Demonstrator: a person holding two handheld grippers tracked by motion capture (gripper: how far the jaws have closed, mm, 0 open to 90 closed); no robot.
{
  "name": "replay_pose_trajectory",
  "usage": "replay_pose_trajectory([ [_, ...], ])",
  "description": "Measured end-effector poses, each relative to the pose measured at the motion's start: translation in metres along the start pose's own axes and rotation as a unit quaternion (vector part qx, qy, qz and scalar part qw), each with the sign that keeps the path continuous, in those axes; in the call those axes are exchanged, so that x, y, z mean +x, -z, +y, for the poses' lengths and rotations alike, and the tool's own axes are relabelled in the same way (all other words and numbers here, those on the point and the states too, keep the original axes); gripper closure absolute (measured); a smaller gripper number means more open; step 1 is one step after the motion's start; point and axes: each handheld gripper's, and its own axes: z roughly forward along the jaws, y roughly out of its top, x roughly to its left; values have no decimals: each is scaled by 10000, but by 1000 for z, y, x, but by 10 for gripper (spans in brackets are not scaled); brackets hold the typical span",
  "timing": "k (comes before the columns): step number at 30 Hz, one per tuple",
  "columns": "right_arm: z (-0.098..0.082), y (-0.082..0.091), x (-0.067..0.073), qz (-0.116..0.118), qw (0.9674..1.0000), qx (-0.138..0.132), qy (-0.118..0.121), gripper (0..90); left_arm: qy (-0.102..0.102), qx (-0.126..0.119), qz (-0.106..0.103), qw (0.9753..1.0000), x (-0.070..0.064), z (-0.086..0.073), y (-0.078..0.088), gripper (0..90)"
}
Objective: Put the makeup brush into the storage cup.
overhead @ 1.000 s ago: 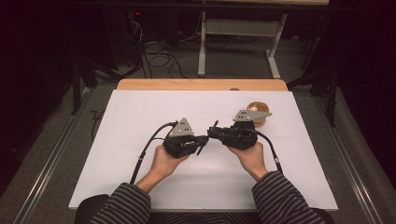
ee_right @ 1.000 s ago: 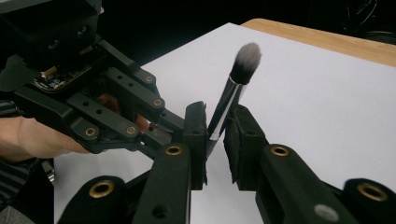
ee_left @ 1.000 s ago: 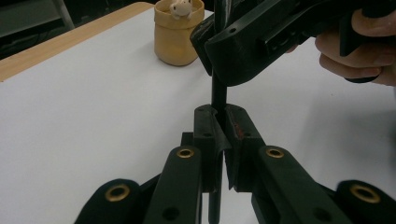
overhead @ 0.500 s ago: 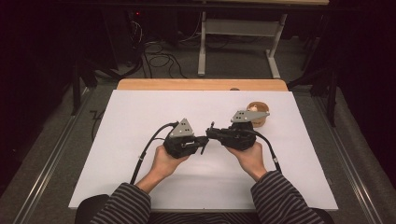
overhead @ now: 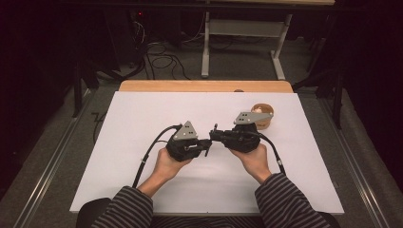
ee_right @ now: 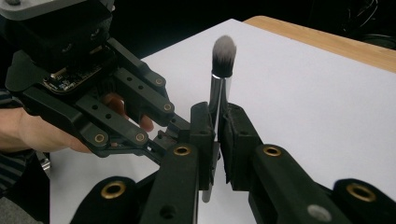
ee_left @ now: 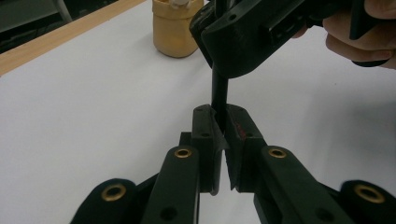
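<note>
I hold a makeup brush (ee_right: 221, 88) between both tools above the middle of the white counter (overhead: 142, 123). My right gripper (ee_right: 215, 140) pinches its silver ferrule, bristles standing up past the jaws. My left gripper (ee_left: 220, 140) has its jaws pressed on the black handle end, just under the right one. A tan cup (overhead: 263, 114) sits near, beyond my right hand (overhead: 254, 161).

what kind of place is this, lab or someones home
Probably a lab or recording workspace, not a home: a white-covered table under dim light, loose cables on the grey floor behind it, and a metal-legged bench beyond.
</note>
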Motion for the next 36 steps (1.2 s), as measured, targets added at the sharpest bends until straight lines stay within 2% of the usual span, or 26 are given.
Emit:
replay_pose_trajectory([
  [6, 1, 1, -1, -18, 10000, 30, 32, 854, -7, -10, 15, 10000, 0, 0, 0, 793],
  [16, 1, 4, -1, -95, 9998, 112, 111, 854, 25, 0, 54, 10000, 1, 0, 2, 646],
  [25, 1, 10, -4, -191, 9994, 203, 212, 855, 126, -11, 231, 9997, 3, 0, 6, 536],
  [36, 2, 18, -7, -281, 9990, 272, 231, 855, 261, -25, 502, 9984, 8, -3, 19, 496],
])
